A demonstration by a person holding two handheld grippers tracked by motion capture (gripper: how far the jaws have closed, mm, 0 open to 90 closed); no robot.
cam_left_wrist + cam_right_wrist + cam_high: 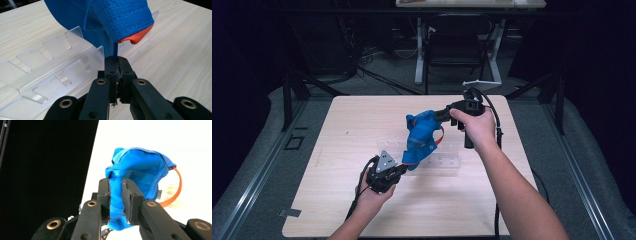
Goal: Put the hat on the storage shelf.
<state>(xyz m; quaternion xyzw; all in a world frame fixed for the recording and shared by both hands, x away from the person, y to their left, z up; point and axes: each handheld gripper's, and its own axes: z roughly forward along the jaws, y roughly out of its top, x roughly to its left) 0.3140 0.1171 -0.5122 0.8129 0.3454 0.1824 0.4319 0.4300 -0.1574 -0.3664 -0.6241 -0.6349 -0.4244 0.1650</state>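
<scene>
The left gripper [117, 75] has its jaws pressed tight together on a thin blue edge at the bottom of the blue cap [117, 20], whose mesh crown and orange brim tip hang just above them. The right gripper [116, 200] has its jaws set on either side of a fold of the cap's fabric [135, 175], the pads lying against the cloth; an orange strap [175, 190] curves off at the right of that view. Seen from above, the cap [422, 135] is held off the counter [337, 130] between the two grippers, the left gripper [398, 170] near and low, the right gripper [443, 114] farther and higher. A clear plastic rack [439, 159] with slots lies on the counter beneath and just right of the cap.
</scene>
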